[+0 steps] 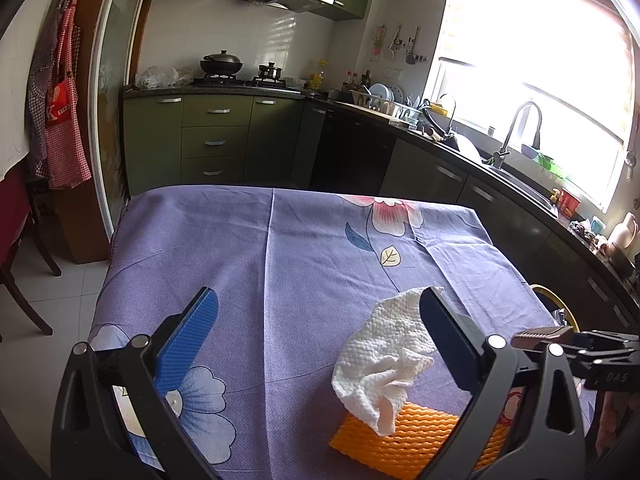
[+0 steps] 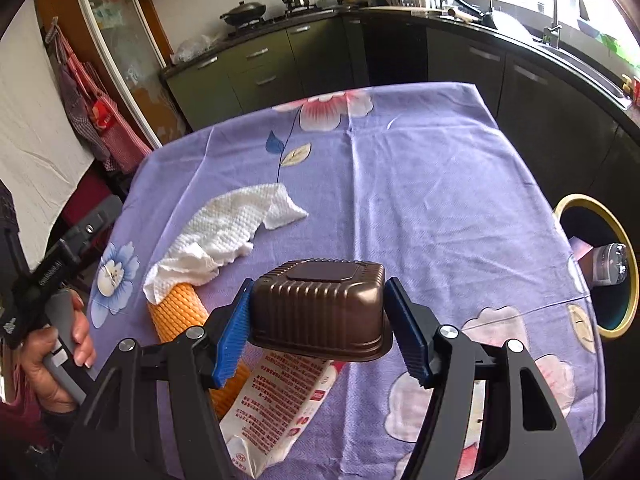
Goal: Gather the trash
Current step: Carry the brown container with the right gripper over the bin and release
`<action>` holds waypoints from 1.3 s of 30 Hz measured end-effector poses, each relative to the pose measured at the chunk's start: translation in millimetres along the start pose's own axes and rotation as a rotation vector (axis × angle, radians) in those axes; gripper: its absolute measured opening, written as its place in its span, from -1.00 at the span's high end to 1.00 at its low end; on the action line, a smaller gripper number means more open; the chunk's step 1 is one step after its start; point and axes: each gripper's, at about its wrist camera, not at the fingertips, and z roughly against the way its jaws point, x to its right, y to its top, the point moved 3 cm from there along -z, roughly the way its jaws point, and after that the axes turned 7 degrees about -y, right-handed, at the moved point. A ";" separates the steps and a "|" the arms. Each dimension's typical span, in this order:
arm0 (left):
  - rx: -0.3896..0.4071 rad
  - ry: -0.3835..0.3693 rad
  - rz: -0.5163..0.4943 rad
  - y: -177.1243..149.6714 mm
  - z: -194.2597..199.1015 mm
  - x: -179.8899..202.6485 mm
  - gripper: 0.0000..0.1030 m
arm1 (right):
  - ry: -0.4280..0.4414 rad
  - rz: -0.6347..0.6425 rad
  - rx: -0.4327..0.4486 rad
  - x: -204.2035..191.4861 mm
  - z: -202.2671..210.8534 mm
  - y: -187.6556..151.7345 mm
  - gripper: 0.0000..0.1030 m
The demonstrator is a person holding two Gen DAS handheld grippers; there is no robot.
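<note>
My right gripper [image 2: 320, 312] is shut on a brown ribbed plastic tray [image 2: 320, 304], held upside down above the table's near edge; the tray's edge also shows in the left wrist view [image 1: 544, 335]. Under it lies a white wrapper with red print [image 2: 276, 404]. A crumpled white paper towel [image 2: 224, 236] rests partly on an orange foam net [image 2: 180, 312]. In the left wrist view my left gripper [image 1: 320, 312] is open and empty, low over the cloth, with the paper towel [image 1: 384, 356] and orange net [image 1: 412, 440] beside its right finger.
The table wears a purple floral cloth [image 2: 420, 184]. A yellow-rimmed trash bin [image 2: 600, 264] holding a bottle stands at the table's right side. Green kitchen cabinets [image 1: 216, 140], a counter and a sink [image 1: 520, 176] lie beyond. Chairs [image 1: 16, 256] stand at the left.
</note>
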 end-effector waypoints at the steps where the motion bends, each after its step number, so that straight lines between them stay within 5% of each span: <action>1: 0.000 0.000 0.000 0.1 -0.2 0.1 -0.86 | 0.000 -0.005 0.009 5.2 4.7 1.7 -0.25; 4: -0.005 -0.001 0.001 0.5 -1.0 0.3 -0.86 | -0.017 -0.025 0.038 23.6 17.2 8.5 -0.26; 10: -0.024 -0.014 -0.013 -1.3 -7.1 4.1 -0.86 | -0.204 -0.113 0.105 117.3 37.9 35.6 -0.27; 16: -0.026 -0.066 -0.045 -3.7 -12.6 15.2 -0.86 | -0.395 -0.256 -0.006 255.4 -9.5 46.6 -0.27; 21: -0.005 -0.093 -0.107 -5.7 -15.0 28.4 -0.86 | -0.433 -0.358 -0.078 313.9 -35.0 35.8 -0.27; 33: -0.008 -0.167 -0.161 -11.8 -20.3 47.3 -0.86 | -0.471 -0.479 -0.151 372.1 -33.0 3.6 -0.29; 39: -0.029 -0.208 -0.108 -10.1 -21.7 42.9 -0.86 | -0.458 -0.468 -0.178 377.1 -28.5 -1.9 -0.50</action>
